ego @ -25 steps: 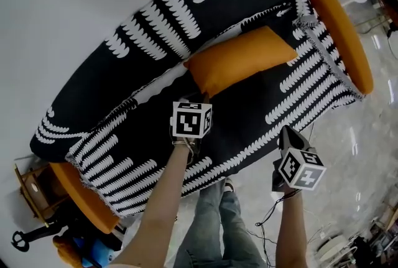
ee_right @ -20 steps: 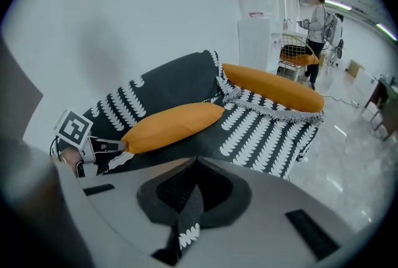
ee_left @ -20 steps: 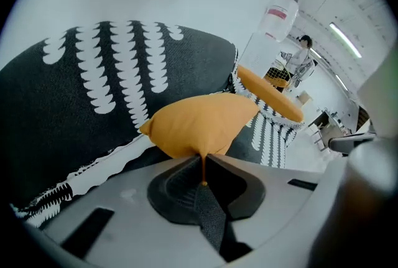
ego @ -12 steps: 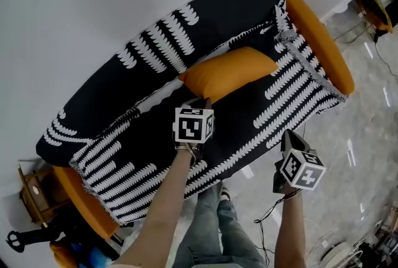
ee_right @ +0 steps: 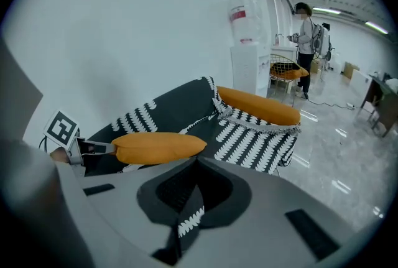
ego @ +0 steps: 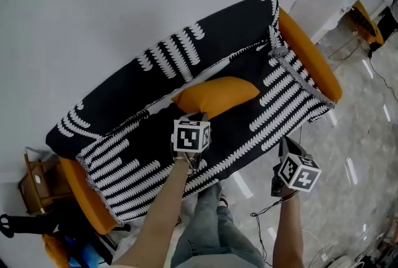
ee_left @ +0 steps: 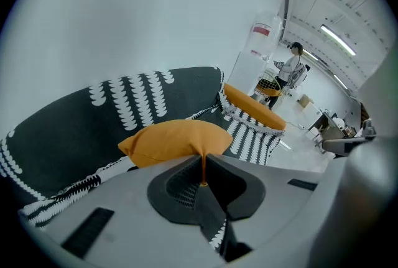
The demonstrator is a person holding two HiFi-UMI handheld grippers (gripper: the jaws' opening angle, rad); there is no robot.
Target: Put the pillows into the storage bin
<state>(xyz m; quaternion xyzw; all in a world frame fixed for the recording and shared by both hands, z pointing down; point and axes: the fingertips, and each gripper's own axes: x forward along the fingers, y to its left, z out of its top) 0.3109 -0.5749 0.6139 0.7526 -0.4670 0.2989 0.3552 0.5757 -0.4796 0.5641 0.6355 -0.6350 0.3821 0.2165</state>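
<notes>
An orange pillow [ego: 217, 96] hangs a little above the seat of a sofa [ego: 124, 155] draped in a black cover with white marks. My left gripper [ego: 199, 117] is shut on the pillow's near corner; in the left gripper view a thin fold of orange cloth is pinched where the jaws [ee_left: 203, 166] meet, with the pillow [ee_left: 177, 139] just beyond. My right gripper [ego: 283, 144] hovers past the sofa's front edge, over the floor, shut with nothing in it [ee_right: 195, 160]. From the right gripper view the pillow [ee_right: 158, 147] shows side-on, held at its left end. No storage bin is in view.
The sofa has orange arms [ego: 308, 58] at both ends and stands against a white wall. A white water dispenser [ee_right: 245, 43], a wire chair [ee_right: 286, 71] and a person [ee_right: 308, 43] are beyond its right end. A cable [ego: 267, 214] lies on the glossy floor by my legs. A wooden stand [ego: 34, 183] stands at the lower left.
Both grippers have risen and the sofa looks smaller below them. The pillow has come up off the seat in the left gripper's hold.
</notes>
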